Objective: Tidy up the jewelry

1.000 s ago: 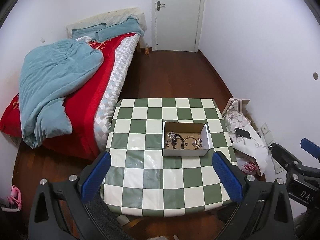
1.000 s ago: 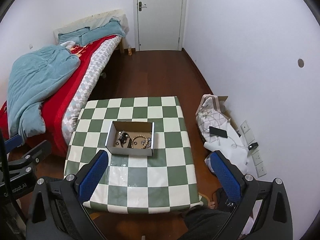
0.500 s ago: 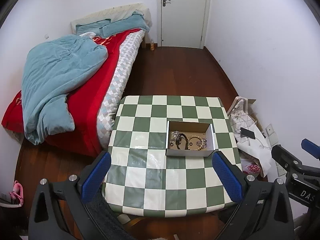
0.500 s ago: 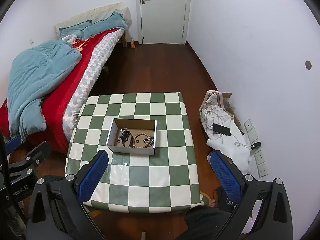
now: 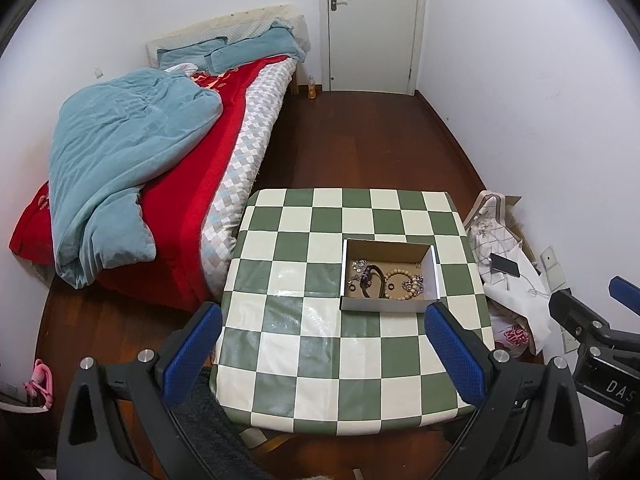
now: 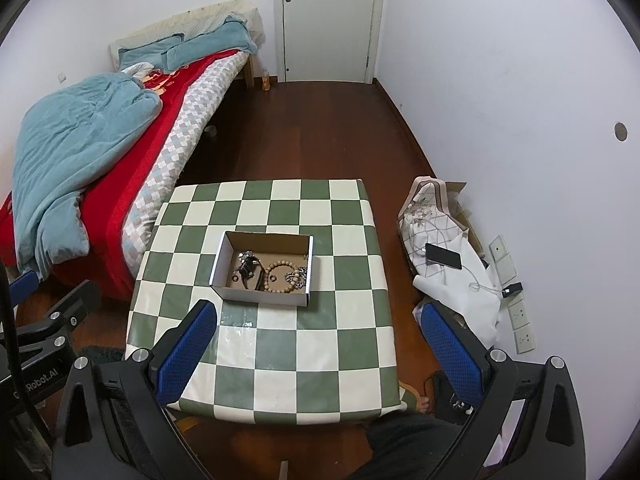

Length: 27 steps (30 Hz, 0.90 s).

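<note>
Jewelry lay gathered inside cardboard box at table centre, twelve o'clock of left gripper and right gripper, both wide open, empty, held high; sorted or awaiting sorting: undeterminable.

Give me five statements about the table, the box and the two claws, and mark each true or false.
1. The cardboard box sits on the checkered table. True.
2. The left claw is shut on a bracelet. False: it is open, holding nothing, above the table's near edge.
3. A beaded bracelet lies inside the box. True.
4. The box has a lid closed over it. False: it is open-topped, with the jewelry showing.
5. The right claw is reaching inside the box. False: it is open and short of the box.
</note>
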{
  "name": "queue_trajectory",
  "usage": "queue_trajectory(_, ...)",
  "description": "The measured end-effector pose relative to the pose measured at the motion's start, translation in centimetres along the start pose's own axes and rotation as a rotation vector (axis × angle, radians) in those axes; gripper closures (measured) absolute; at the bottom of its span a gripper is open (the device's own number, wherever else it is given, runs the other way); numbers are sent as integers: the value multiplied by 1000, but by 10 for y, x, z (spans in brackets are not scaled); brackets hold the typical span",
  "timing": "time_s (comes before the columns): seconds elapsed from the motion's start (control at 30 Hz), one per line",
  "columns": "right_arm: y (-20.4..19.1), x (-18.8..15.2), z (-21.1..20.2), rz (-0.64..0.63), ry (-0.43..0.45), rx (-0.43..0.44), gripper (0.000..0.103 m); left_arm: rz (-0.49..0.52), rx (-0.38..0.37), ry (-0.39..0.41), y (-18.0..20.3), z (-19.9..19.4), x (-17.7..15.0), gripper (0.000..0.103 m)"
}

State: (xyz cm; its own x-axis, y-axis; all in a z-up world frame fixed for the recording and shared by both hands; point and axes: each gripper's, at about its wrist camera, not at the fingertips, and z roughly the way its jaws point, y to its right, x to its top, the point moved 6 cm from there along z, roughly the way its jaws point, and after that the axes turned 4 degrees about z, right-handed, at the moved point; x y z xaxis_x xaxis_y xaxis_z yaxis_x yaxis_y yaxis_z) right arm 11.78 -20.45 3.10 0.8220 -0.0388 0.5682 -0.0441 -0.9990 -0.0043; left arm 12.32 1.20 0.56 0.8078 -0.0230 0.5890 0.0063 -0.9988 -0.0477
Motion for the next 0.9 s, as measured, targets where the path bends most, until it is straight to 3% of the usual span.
queue_trajectory(0.9,2,-5,0,13,7,18,0,9,14,32,-1,-9,2,0)
